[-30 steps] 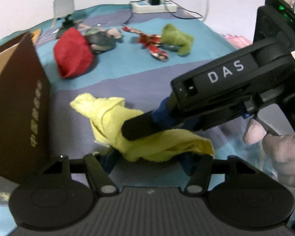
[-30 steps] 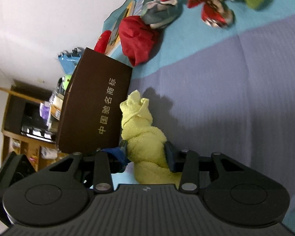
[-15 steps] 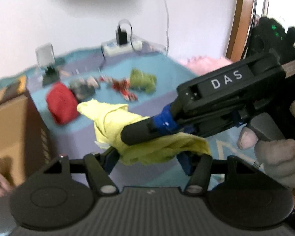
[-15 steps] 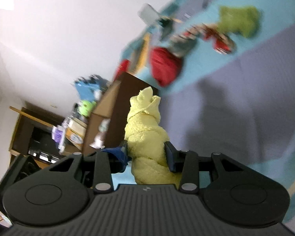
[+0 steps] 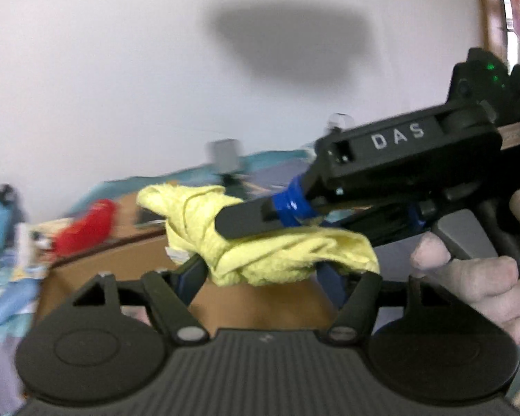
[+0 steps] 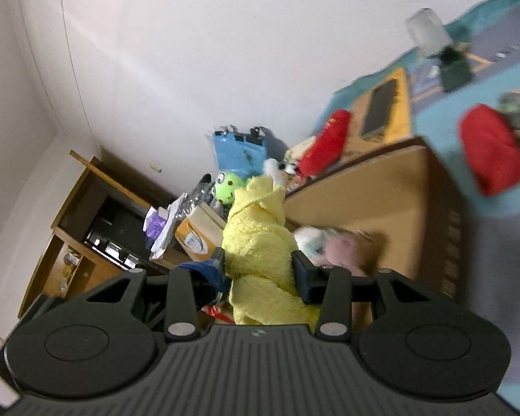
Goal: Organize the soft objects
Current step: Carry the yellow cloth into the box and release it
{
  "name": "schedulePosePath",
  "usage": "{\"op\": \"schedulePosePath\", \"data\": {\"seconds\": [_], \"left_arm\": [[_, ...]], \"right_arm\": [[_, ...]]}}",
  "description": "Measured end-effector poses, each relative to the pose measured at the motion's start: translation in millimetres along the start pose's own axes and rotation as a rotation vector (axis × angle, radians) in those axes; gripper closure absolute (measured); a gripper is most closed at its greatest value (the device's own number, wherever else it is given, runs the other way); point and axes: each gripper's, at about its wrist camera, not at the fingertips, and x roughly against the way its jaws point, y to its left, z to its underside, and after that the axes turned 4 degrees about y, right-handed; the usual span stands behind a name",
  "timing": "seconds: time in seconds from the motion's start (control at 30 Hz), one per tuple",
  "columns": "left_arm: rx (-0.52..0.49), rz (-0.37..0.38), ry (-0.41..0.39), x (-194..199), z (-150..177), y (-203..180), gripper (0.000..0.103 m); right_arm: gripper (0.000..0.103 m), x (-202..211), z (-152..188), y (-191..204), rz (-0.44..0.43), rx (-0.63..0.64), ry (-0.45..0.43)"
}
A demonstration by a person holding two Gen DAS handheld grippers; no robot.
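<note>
- Yellow cloth (image 6: 260, 242) is clamped in our right gripper (image 6: 258, 270), whose jaws are opening slightly, over the cardboard box (image 6: 381, 201).
- Our left gripper (image 5: 260, 270) is opening around the bundle.
- Box holds pale soft items at 3 o'clock; red cloth (image 6: 488, 149) on bed at 2 o'clock awaits.

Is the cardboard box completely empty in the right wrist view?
No: inside the open cardboard box lie soft things already, a pink one and a pale one, beside the held yellow towel.
</note>
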Motion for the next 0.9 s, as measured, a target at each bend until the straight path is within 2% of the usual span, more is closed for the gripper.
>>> {"op": "schedulePosePath", "data": {"seconds": [0.13,0.2,0.33,0.47,0.63,0.9], "left_arm": [[0.046,-0.110,0.011,2.3,9.1,44.5,0.030],[0.076,-0.155,0.044,1.5,19.4,67.0,0.030],[0.120,-0.184,0.106,2.1,39.8,94.9,0.030],[0.118,-0.151,0.114,10.2,50.7,100.1,0.030],[0.076,-0.077,0.079,13.0,42.2,88.1,0.030],[0.006,0.154,0.030,-7.2,4.4,35.3,0.029]], "right_arm": [[0.076,-40.9,-6.2,20.9,0.019,0.022,-0.049],[0.076,-51.7,-6.0,25.7,0.013,0.017,-0.056],[0.075,-55.4,2.6,21.0,0.046,0.010,-0.044],[0.075,-42.8,16.0,6.5,0.098,-0.054,-0.050],[0.075,-10.4,32.0,0.1,0.189,-0.064,-0.082],[0.075,60.3,58.4,-16.0,0.380,-0.077,-0.173]]}}
